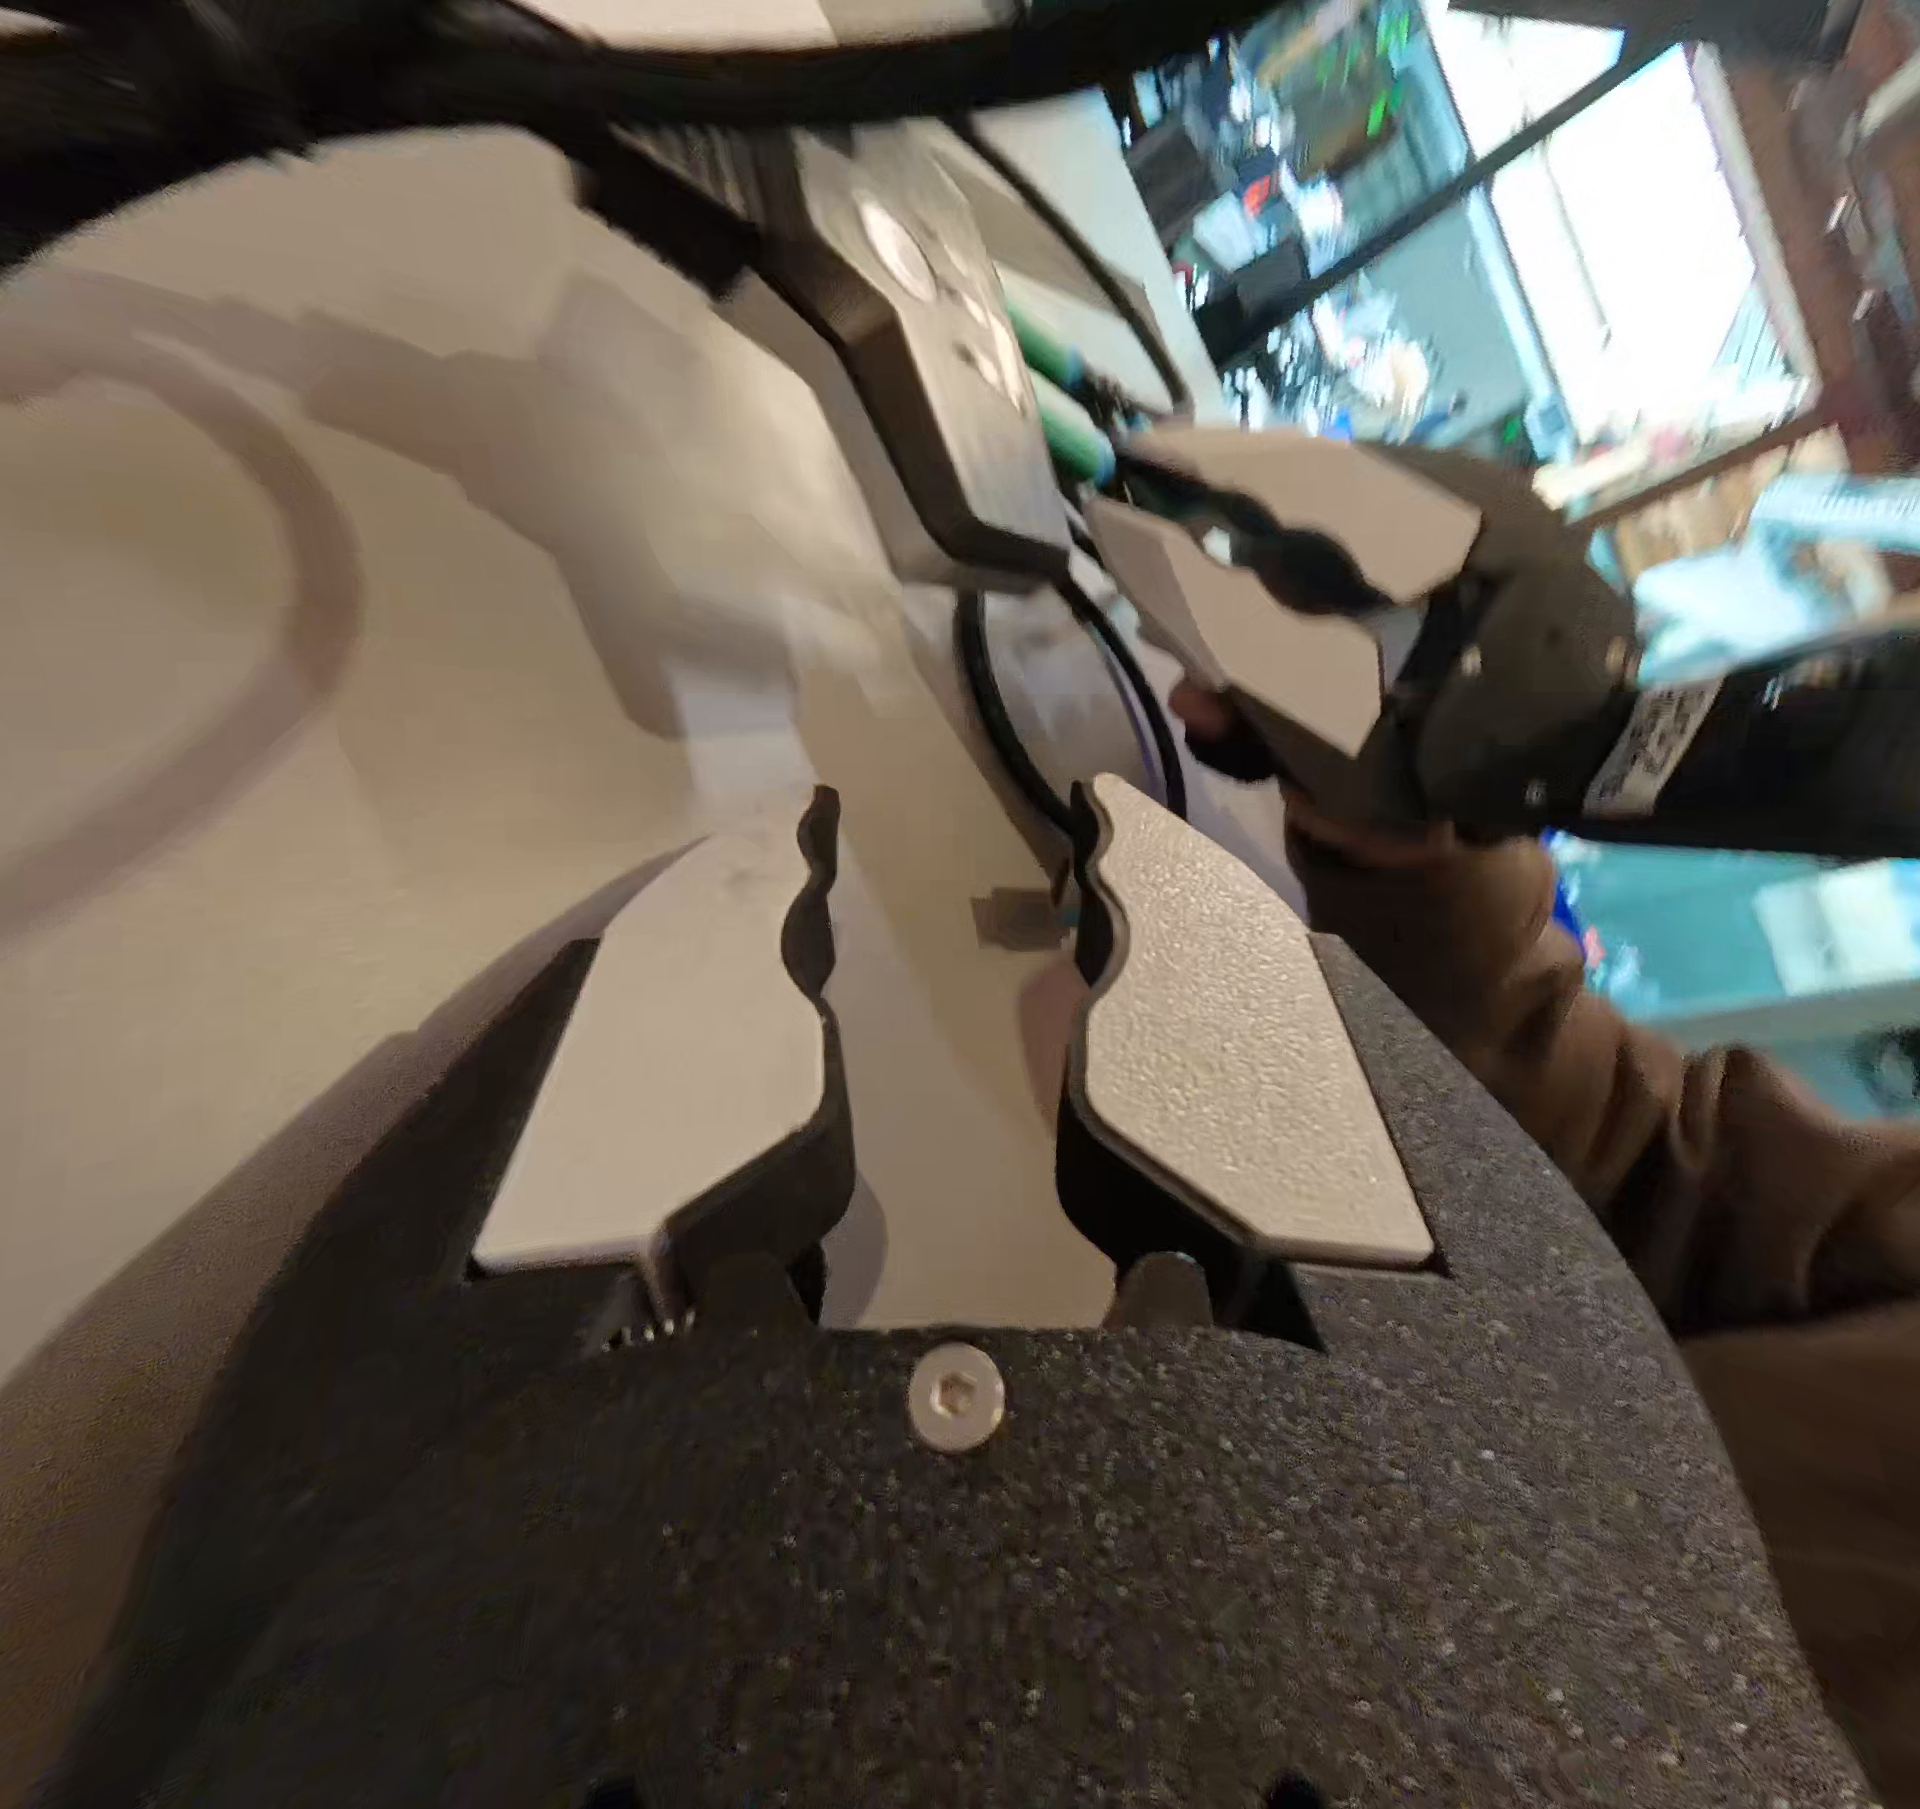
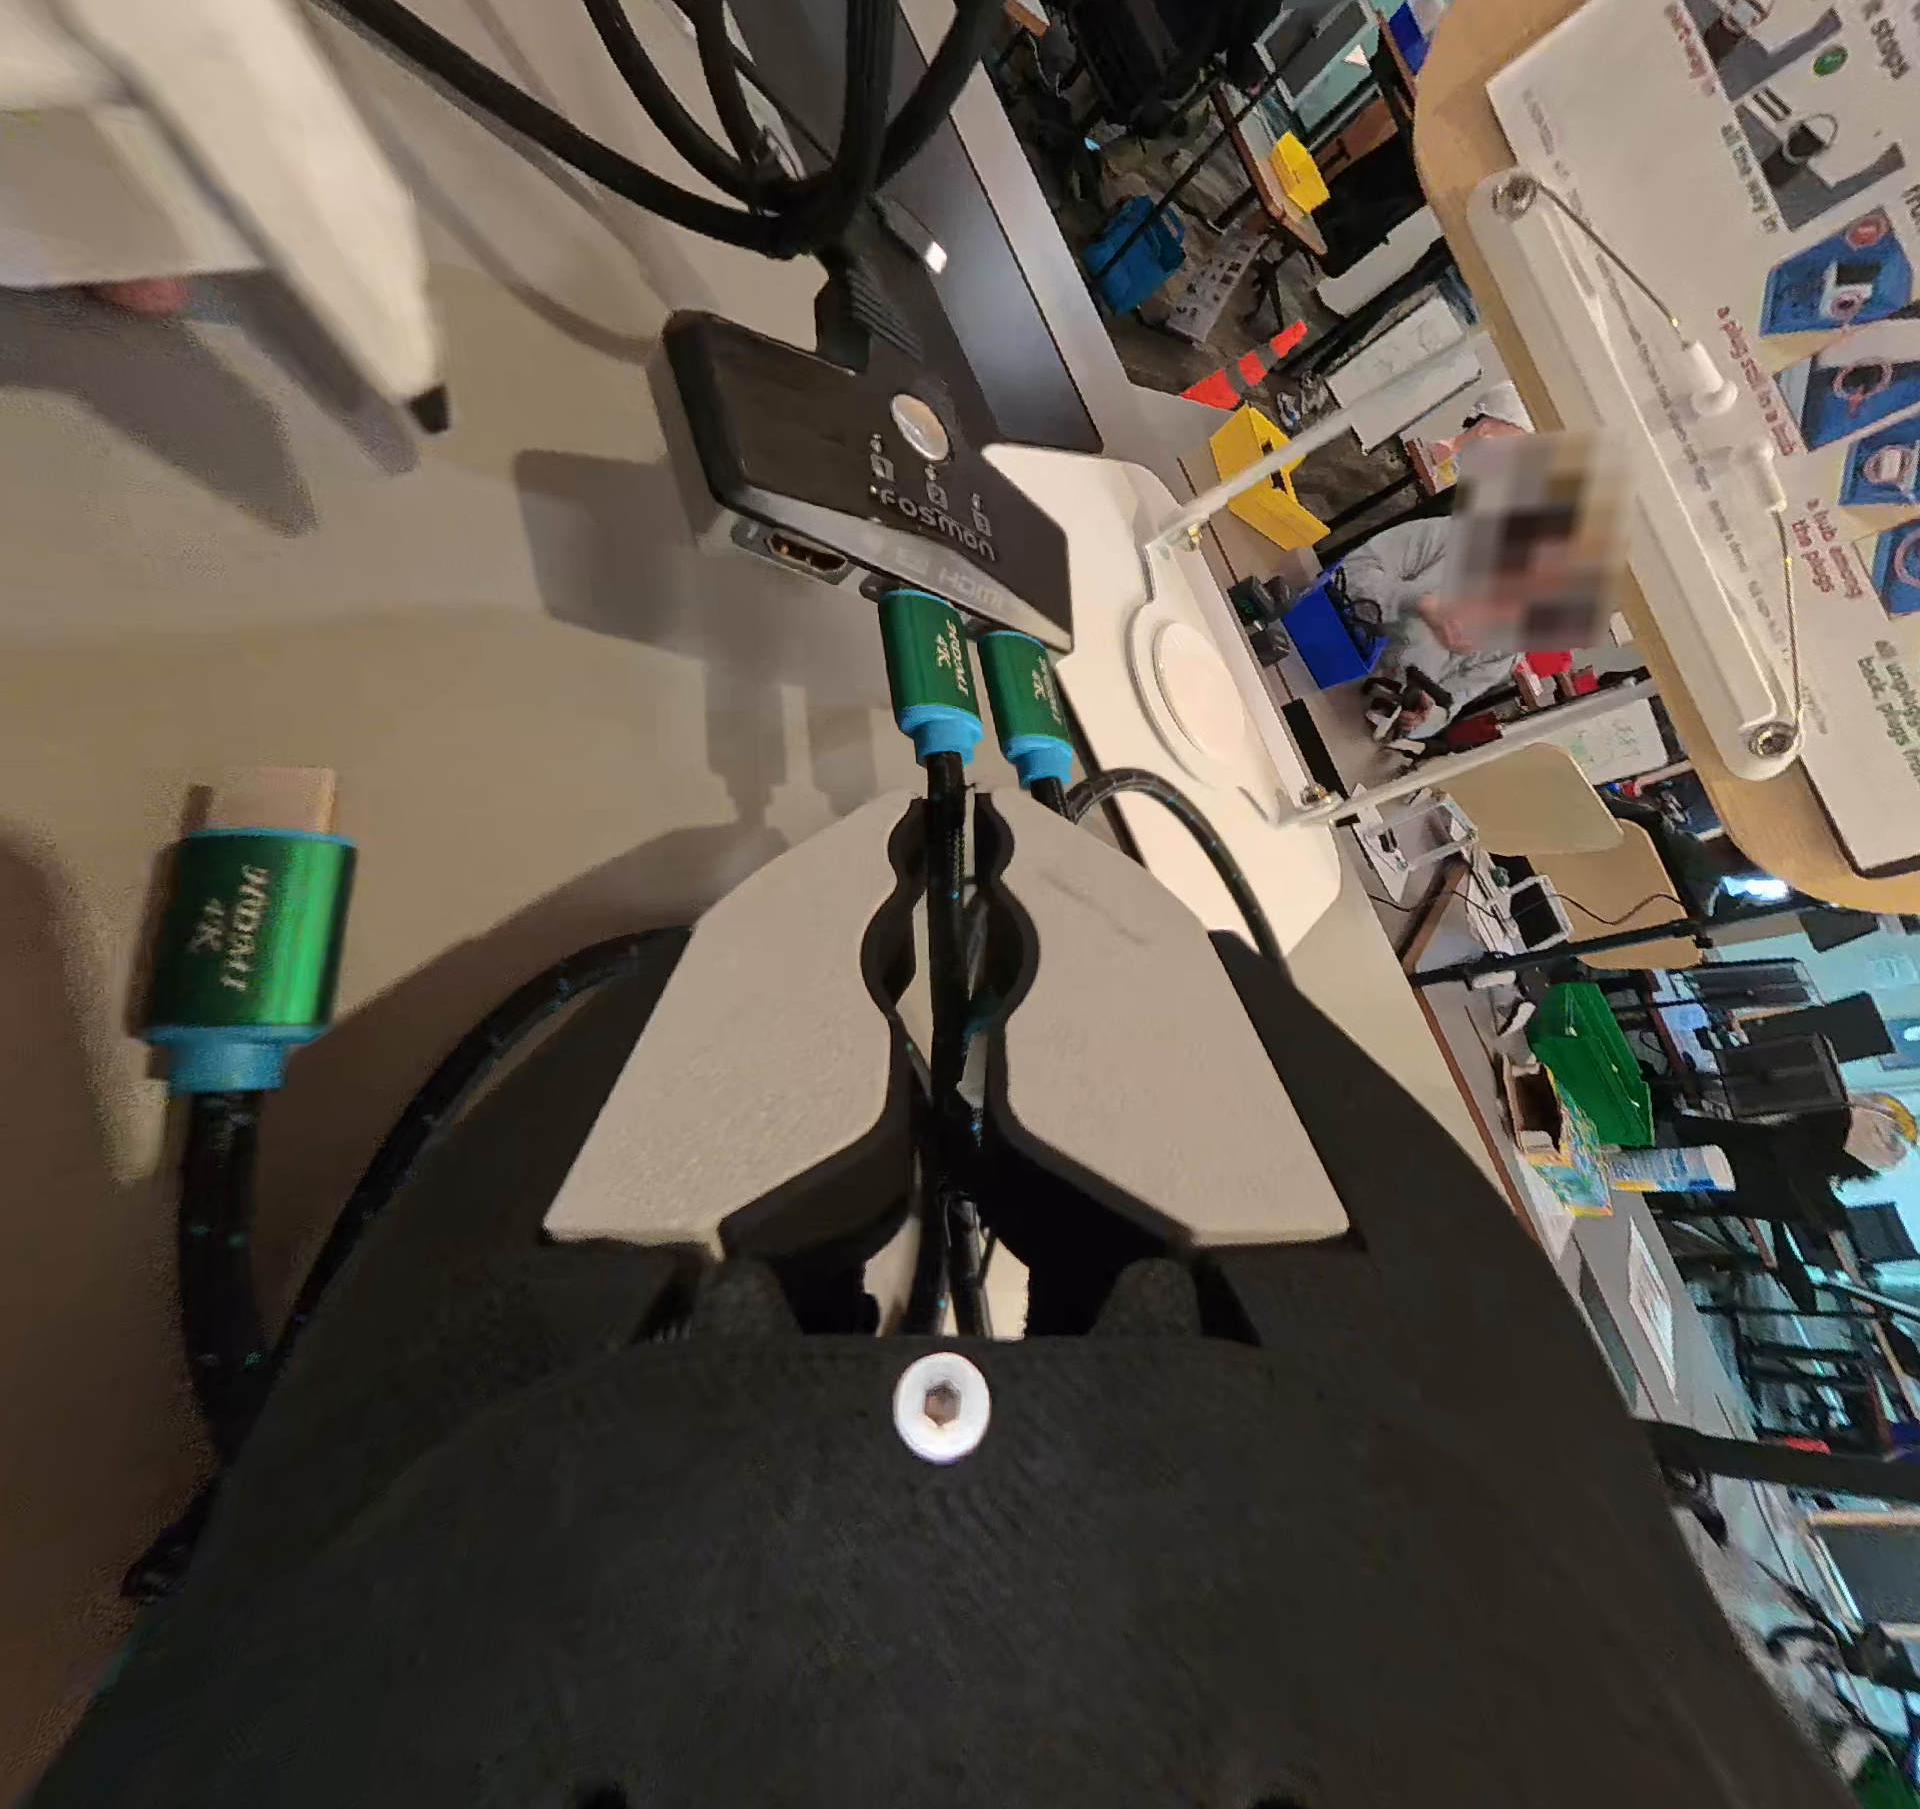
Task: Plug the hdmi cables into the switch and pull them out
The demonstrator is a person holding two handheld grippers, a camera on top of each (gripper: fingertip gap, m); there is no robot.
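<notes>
Cable (image 2: 948, 829): centre frame, braided black, leading to green plug (image 2: 928, 673) in black switch box (image 2: 831, 450). Second plug (image 2: 1023, 694) alongside; loose plug (image 2: 249, 938) at left. Right gripper (image 2: 948, 809) clamped on cable. Left gripper (image 1: 951, 860) open, bare, over white table (image 1: 416, 616).

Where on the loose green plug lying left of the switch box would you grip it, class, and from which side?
Grip the loose green plug across its green metal shell, probably from above, with one finger on each long side. It lies flat on the table, its metal tip free, and the shell looks rigid, unlike the braided cable behind it.
</notes>
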